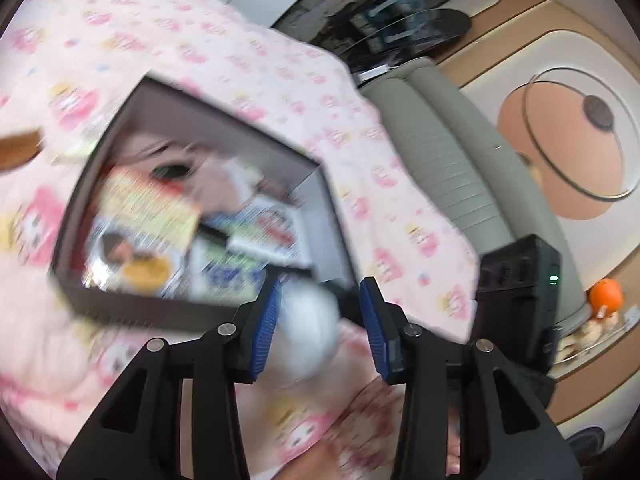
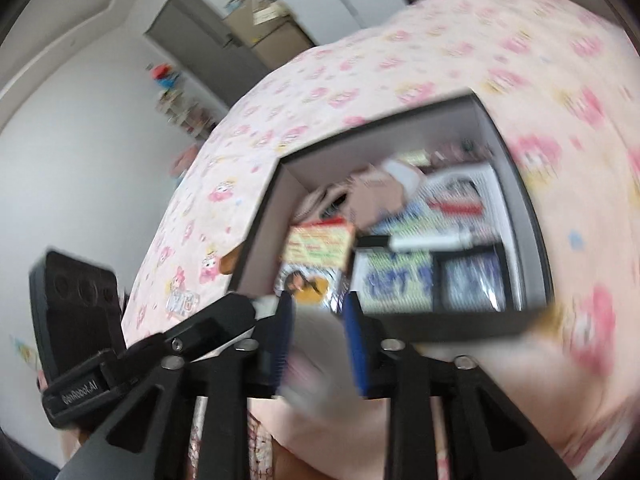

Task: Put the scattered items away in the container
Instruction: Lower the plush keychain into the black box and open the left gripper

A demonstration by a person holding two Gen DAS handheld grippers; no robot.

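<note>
A black-rimmed open box [image 1: 192, 300] lies on a pink patterned bedsheet [image 1: 240, 64], holding several packets and a marker pen [image 1: 248, 244]. Just short of its near corner, my left gripper [image 1: 320, 286] has a soft white round thing [image 1: 308, 332] between its blue pads. The thing rests against the left pad, and blur hides the right side. In the right wrist view the same box [image 2: 460, 322] sits ahead with the marker pen [image 2: 424, 242] across the packets. My right gripper [image 2: 318, 300] is shut on a pale flat item [image 2: 316, 344], blurred, that spans pad to pad.
A brown object [image 1: 20, 150] lies on the sheet left of the box. Right of the bed are a grey padded edge [image 1: 440, 152], a round lamp-like shape [image 1: 576, 132] and an orange [image 1: 606, 294]. The right wrist view shows a white wall, a door [image 2: 208, 40] and a cardboard carton [image 2: 276, 36].
</note>
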